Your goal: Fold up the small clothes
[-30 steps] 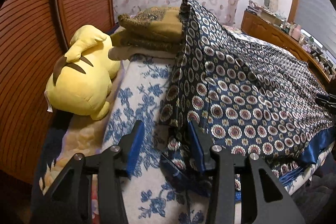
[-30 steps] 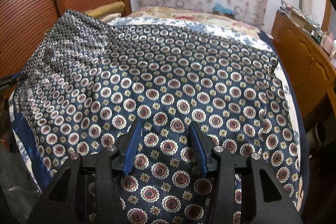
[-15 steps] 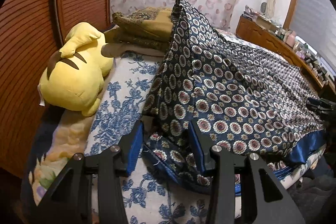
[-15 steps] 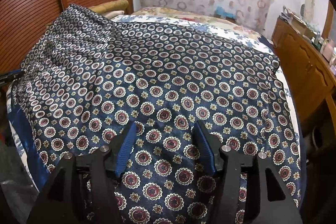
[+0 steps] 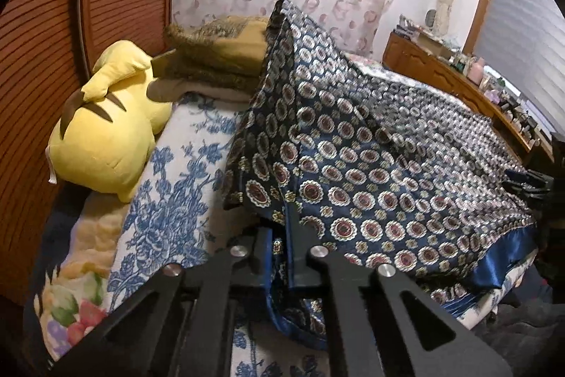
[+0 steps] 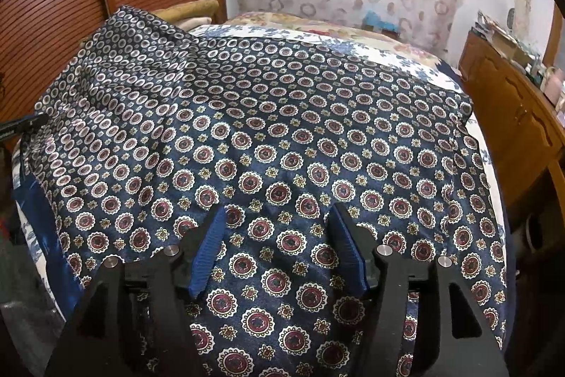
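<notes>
Left wrist view shows one blue cloth [image 5: 370,158] with round flower spots, spread over the bed [image 5: 183,165]. One edge of it is lifted off the bed, and the left gripper [image 5: 282,235] has its two fingers pinched tight on that edge. One yellow plush toy [image 5: 106,129] lies on the bed beside the cloth, next to one brown pillow [image 5: 219,55]. Over the same cloth, the right gripper [image 6: 279,246] has its two blue fingers [image 6: 208,249] spread wide apart, low over the cloth and holding nothing.
</notes>
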{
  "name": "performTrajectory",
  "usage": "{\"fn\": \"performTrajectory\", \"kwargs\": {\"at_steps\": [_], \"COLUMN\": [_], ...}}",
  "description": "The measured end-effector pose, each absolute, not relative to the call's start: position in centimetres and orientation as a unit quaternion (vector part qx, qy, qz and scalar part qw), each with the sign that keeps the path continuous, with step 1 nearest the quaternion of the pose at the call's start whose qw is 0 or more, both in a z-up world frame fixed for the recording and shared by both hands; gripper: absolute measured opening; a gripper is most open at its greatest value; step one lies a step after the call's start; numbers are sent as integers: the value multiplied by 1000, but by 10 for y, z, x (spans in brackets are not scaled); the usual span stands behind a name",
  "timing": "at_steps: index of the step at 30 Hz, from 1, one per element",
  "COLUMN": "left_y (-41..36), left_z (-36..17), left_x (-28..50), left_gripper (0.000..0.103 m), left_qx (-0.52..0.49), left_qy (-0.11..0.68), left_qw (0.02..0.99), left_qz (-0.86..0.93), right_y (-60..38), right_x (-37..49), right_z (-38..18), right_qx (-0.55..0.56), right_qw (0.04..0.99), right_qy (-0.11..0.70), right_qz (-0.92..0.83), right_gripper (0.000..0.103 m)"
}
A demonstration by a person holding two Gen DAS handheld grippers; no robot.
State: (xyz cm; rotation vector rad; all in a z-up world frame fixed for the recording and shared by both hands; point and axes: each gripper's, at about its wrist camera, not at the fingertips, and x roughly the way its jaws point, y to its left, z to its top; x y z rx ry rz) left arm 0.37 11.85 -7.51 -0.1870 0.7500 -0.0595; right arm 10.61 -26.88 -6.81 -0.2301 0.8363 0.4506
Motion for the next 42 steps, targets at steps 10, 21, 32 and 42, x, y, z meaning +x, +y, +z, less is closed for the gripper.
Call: {"fn": "performTrajectory", "kwargs": {"at_steps": [10,21,32,42], "left_y": [95,57,6,-48], "left_z": [-20,20,67,82], "left_x": [-10,4,28,59], "left_gripper": [1,1,1,1], "left_qx": [-83,-56,-26,-2], "left_qy": [265,219,173,192], "left_qw": [959,966,966,945], "left_qz": [-63,-125,-193,-263], "right_y": [-265,-264,-263,-283], "right_x": [105,104,105,89], "right_z": [-70,-72,-72,-53], "right_qx": [-113,-114,-113,-100], "right_qw": [880,878,878,896], "right_qy": [404,405,406,389], "right_qz": [224,228,228,190], "right_gripper": [68,71,72,72]}}
